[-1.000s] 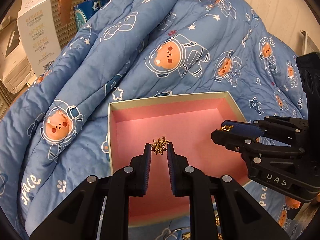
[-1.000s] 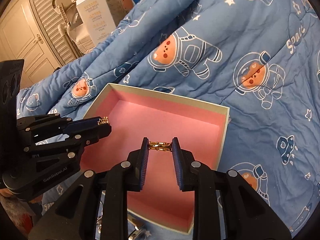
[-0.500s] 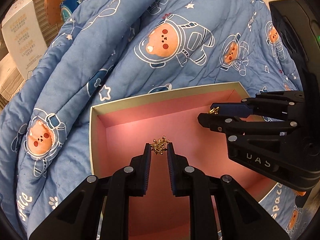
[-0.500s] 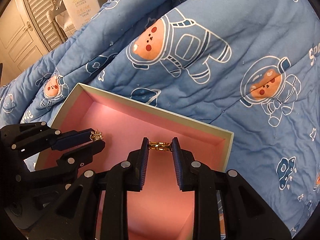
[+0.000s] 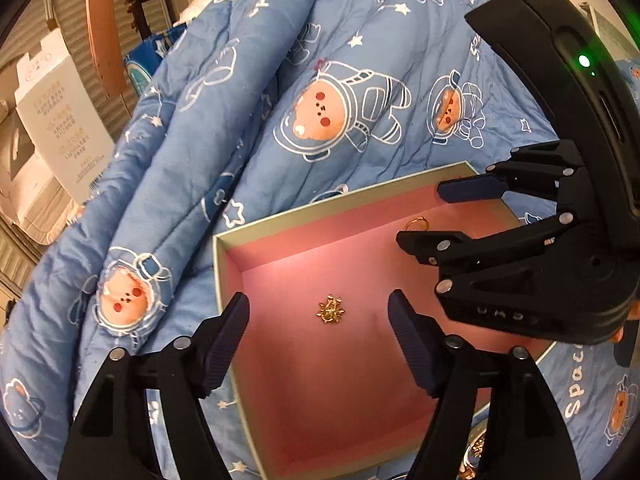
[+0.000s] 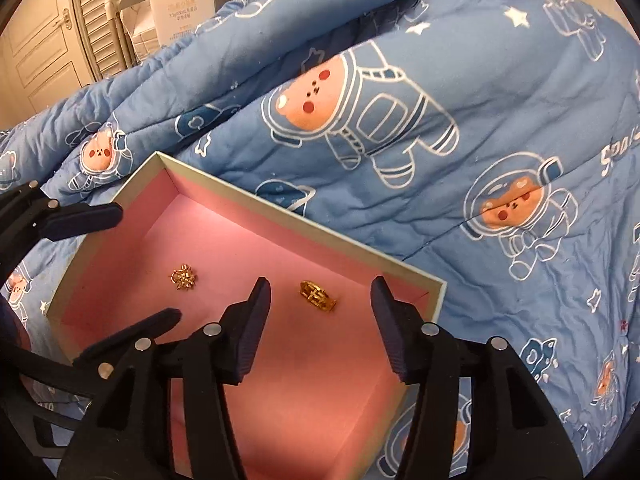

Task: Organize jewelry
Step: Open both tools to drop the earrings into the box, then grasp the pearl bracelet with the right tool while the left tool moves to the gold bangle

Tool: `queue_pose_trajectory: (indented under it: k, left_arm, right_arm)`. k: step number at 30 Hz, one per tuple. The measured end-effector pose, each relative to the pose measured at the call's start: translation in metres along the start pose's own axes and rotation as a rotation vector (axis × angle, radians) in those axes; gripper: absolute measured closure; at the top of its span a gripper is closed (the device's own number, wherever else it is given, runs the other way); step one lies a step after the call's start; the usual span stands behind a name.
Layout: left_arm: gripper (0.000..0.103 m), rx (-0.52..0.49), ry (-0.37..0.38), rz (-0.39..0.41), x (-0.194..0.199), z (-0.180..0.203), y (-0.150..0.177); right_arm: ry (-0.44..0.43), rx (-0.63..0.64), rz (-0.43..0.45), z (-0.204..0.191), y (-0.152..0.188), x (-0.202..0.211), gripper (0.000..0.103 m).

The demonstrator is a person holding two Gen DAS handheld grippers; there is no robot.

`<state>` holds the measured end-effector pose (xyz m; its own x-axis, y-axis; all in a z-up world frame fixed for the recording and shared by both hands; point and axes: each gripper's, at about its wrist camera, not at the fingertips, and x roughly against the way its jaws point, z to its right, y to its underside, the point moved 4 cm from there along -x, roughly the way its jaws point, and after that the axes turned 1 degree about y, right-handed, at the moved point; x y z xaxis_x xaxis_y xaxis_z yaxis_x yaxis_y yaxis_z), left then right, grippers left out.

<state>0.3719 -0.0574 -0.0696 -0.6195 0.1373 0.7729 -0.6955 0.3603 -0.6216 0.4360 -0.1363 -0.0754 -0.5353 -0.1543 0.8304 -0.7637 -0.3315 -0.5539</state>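
Now both jaws opening, nothing gripped: left gripper (image 5: pixel 319 316) over gold charm (image 5: pixel 330 310), right gripper (image 6: pixel 320 304) over gold ring (image 6: pixel 317 295), inside pink box (image 6: pixel 240 196)

Quilt (image 6: pixel 460 80): mid-blue, printed with peach-faced bears in white-outlined astronaut suits, white stars, darker blue planets and white "Space" lettering. Box (image 5: pixel 218 264): pale grey-white rim and outer walls, pink lining on floor and inner walls. Small jewelry cluster (image 5: pixel 331 312): gold. Openwork ring (image 6: pixel 318 296): gold. Left gripper (image 5: pixel 320 328): black frame, dark navy ribbed pads, silver rivets. Right gripper (image 6: pixel 320 316): black frame, dark navy ribbed pads, silver rivets; a green light glows on its black housing. Carton (image 5: pixel 60 120): white with tan print. Shutters (image 6: pixel 100 12): cream.
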Motion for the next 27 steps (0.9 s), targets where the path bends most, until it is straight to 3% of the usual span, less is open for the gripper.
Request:
queue_pose_trajectory:
  k: [3, 4, 5, 7, 13, 19, 27]
  left_arm:
    - [0.023, -0.002, 0.0, 0.036, 0.021, -0.007, 0.001]
    - [0.018, 0.002, -0.006, 0.054, 0.029, -0.009, 0.002]
    - [0.012, 0.007, -0.014, 0.071, 0.038, -0.013, 0.005]
    - [0.008, 0.038, -0.012, 0.096, 0.054, -0.022, 0.014]
    - [0.007, 0.176, 0.047, 0.112, 0.085, -0.034, 0.063]
    - [0.007, 0.251, 0.044, 0.104, 0.103, -0.032, 0.115]
    - [0.007, 0.262, 0.073, 0.1, 0.112, -0.008, 0.148]
  right_arm:
    - [0.002, 0.002, 0.036, 0.003, -0.002, 0.018, 0.05]
    - [0.003, -0.01, 0.049, 0.005, 0.0, 0.025, 0.047]
    - [0.001, -0.025, 0.065, 0.007, 0.003, 0.034, 0.037]
    - [-0.02, -0.061, 0.107, 0.01, 0.013, 0.053, 0.031]
    - [-0.118, -0.122, 0.142, 0.006, 0.059, 0.097, 0.031]
    - [-0.155, -0.133, 0.143, -0.003, 0.116, 0.119, 0.031]
    - [-0.209, -0.145, 0.119, -0.019, 0.162, 0.119, 0.037]
